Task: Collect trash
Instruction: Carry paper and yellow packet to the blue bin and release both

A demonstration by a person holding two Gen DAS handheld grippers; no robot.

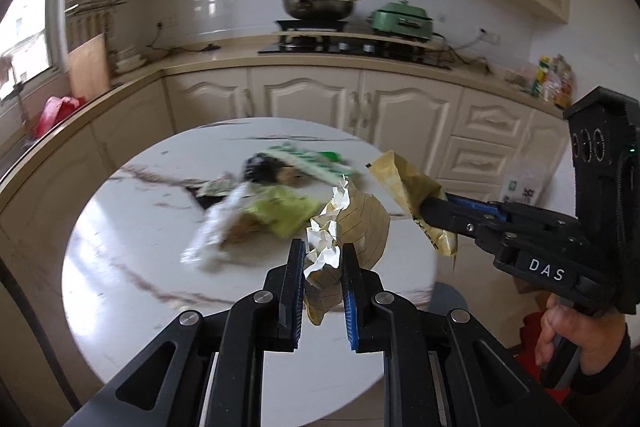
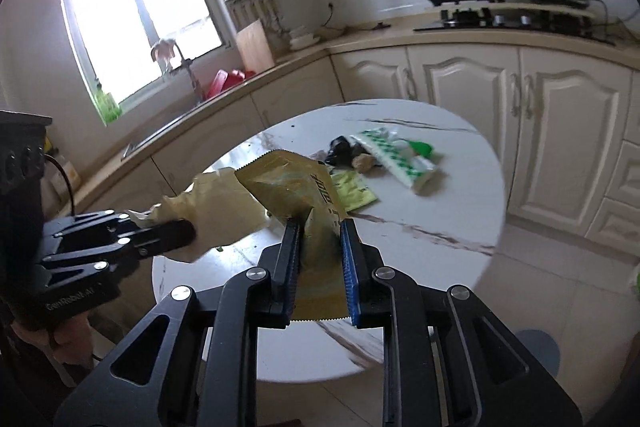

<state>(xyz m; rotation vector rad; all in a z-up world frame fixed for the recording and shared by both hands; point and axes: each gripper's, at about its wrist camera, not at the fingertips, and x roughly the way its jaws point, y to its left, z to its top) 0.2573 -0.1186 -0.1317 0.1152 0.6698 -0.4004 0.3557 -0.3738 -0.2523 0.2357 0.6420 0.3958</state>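
My left gripper [image 1: 322,255] is shut on a crumpled beige lined paper [image 1: 360,223], held above the round white marble table [image 1: 120,267]. It also shows in the right wrist view [image 2: 188,231], gripping the paper [image 2: 216,211]. My right gripper [image 2: 320,231] is shut on a yellow-gold foil wrapper [image 2: 296,183], also above the table [image 2: 460,195]. In the left wrist view the right gripper [image 1: 430,209] holds the wrapper [image 1: 404,175] to the right. More trash lies on the table: a green-and-white packet [image 2: 396,155], a lime wrapper [image 2: 354,191], a black lump [image 2: 340,149] and a brown lump [image 2: 365,162].
Cream kitchen cabinets [image 1: 320,99] curve behind the table. A stove with a pan [image 1: 318,5] and a green cooker [image 1: 402,21] sit on the counter. A sink with a red item [image 2: 224,81] is under the window. A blue-grey round thing [image 2: 536,351] is on the floor.
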